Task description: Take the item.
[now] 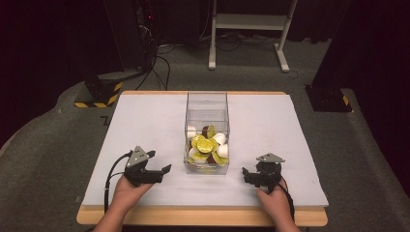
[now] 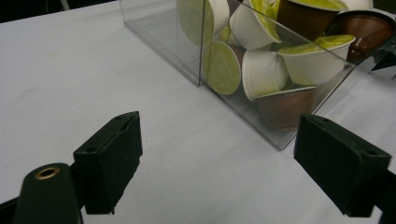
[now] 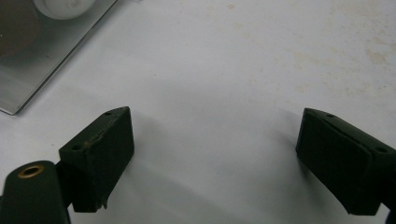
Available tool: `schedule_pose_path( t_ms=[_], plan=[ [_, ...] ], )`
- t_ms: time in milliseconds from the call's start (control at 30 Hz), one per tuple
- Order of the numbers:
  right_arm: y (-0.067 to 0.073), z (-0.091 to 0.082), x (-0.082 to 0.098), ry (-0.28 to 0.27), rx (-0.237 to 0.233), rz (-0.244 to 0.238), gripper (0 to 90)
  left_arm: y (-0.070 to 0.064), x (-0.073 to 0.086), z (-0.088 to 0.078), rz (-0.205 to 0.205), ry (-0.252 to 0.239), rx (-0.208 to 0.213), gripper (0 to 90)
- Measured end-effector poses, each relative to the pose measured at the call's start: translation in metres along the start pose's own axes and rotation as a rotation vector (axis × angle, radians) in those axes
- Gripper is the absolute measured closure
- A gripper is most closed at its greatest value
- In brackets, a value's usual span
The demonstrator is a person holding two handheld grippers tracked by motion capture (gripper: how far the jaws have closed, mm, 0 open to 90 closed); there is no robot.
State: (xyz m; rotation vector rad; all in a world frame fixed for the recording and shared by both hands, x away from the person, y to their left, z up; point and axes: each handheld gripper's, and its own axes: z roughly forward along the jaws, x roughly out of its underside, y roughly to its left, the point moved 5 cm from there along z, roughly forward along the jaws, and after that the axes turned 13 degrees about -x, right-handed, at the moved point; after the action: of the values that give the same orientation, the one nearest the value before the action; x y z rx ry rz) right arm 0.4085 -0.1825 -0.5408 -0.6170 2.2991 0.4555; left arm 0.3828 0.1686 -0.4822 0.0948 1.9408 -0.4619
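Both tongs rest low over a white table top [image 1: 145, 121], one at each side of a clear plastic box [image 1: 207, 111] that stands in the middle. Seen from the high view, the left gripper [image 1: 160, 162] sits just left of the box's near corner, held by the person's left hand [image 1: 126, 191], with its jaws spread and aimed toward the box. The right gripper [image 1: 245, 175] sits just right of the box, held by the right hand [image 1: 273, 198], jaws also spread and empty. The box holds a heap of coffee capsules [image 1: 207, 145], white and brown cups with yellow-green lids, piled toward its near end.

From the left gripper view, the two black jaws stand wide apart with bare table between them. Beyond them, a corner of the clear box [image 2: 280, 135] faces the camera, near but not touching the jaws. Through its wall, capsules [image 2: 261, 72] lie tumbled at all angles, some on their sides.

From the right gripper view, the jaws are likewise wide apart over the faintly stained white surface [image 3: 243, 60]. A corner of the box [image 3: 42, 60] appears at the upper left, apart from the jaws.
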Motion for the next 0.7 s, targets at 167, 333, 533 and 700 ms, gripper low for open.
schedule_pose_path(
  t_ms=[167,333,533,700],
  plan=[
    [0.0,0.0,0.0,0.001,-0.001,0.002,11.2,-0.009,-0.005,0.002,-0.014,-0.016,0.005,15.4],
    [0.0,0.0,0.0,0.001,0.0,0.002,11.2,-0.015,-0.011,0.0,-0.008,-0.021,0.025,15.4],
    [0.0,0.0,0.0,0.001,0.0,0.002,11.2,-0.021,-0.016,-0.002,-0.022,-0.026,0.055,15.3],
    [0.0,0.0,0.0,0.001,0.0,0.002,11.1,-0.025,-0.02,-0.003,-0.024,-0.029,0.069,15.0]
  ],
)
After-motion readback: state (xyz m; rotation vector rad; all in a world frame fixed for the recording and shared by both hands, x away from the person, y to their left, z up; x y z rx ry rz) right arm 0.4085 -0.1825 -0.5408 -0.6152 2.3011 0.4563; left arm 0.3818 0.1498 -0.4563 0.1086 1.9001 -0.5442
